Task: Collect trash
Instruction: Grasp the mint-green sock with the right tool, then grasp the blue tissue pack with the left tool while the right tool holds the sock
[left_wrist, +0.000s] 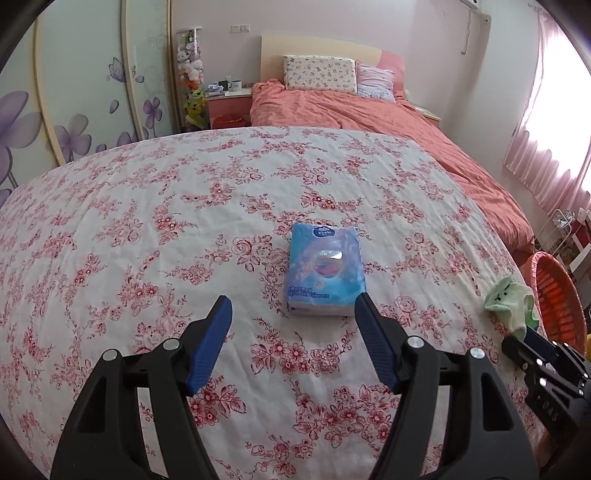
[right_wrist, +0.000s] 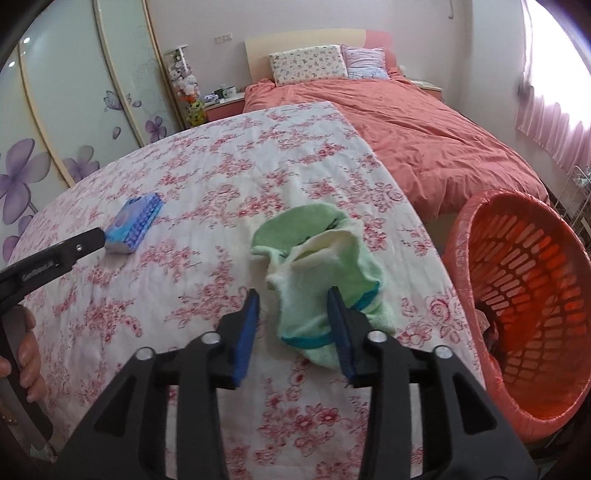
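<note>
Two things are left on the flowered table, so the collecting looks unfinished, though what the basket already holds cannot be told.

Left wrist view: the left gripper (left_wrist: 293, 310) hovers with its blue pads wide apart and nothing between them. Just ahead of it, a little toward its right finger, lies a blue tissue pack (left_wrist: 325, 271), flat on the tablecloth (left_wrist: 147, 221) and untouched. Far off to its right, at the table's edge, sits a crumpled green sock (left_wrist: 511, 304) with the right gripper's tip against it, and beyond that a sliver of the orange basket (left_wrist: 557, 299).

Right wrist view: the right gripper (right_wrist: 293, 308) has its pads partly apart, straddling the green sock (right_wrist: 321, 273). The right pad seems to touch the cloth and the left stands clear, so nothing is pinched. The sock rests on the table. Only this view shows the orange laundry basket (right_wrist: 517, 240) fully, tilted open just to the gripper's right. The tissue pack (right_wrist: 135, 223) lies well off to the left, beside the left gripper's finger (right_wrist: 88, 240), with a hand (right_wrist: 29, 354) on its handle.
</note>
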